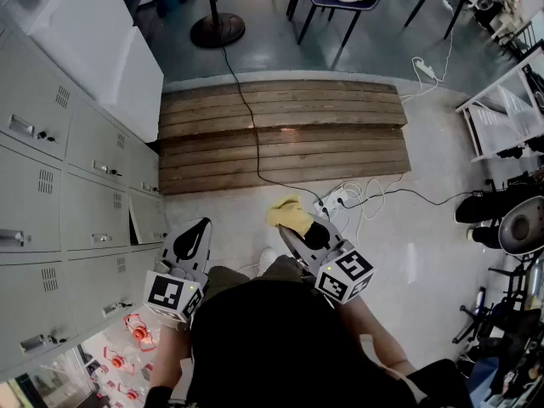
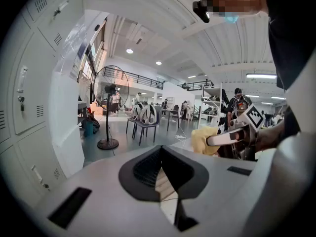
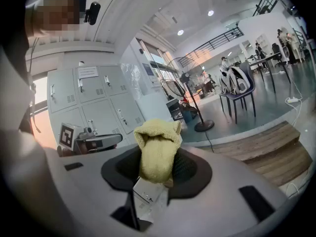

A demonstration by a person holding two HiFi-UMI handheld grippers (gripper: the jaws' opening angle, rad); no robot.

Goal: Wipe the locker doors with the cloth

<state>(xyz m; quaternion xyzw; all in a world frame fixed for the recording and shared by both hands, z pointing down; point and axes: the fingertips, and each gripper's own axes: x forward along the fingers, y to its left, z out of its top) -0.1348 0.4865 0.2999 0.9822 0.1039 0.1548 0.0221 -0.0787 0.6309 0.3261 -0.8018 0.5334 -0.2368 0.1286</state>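
**Q:** Two hand-held grippers on record. State of each?

**A:** Item one, right hand-held gripper [image 3: 157, 158]: jaws closed on a soft yellow knitted cloth [image 3: 157, 144]. The cloth is bunched, with a rounded wad standing proud of the tips. Item two, left hand-held gripper [image 2: 160, 152]: jaws together, nothing between them.

**Q:** Location of the cloth relative to the work surface?

**A:** Held above the pale floor [image 1: 425, 228], well apart from the bank of grey metal locker doors [image 1: 51, 185] on the left. It touches no door.

**Q:** Handling notes?

**A:** Judged light, limp and compressible; not fragile. It should flatten readily when pressed to a door. The present hold is near the middle of the bunch, which leaves the wad forward as the wiping face; this looks adequate. A shallower pinch might let the cloth drag out of the jaws when it catches on the door handles [image 1: 20, 126].
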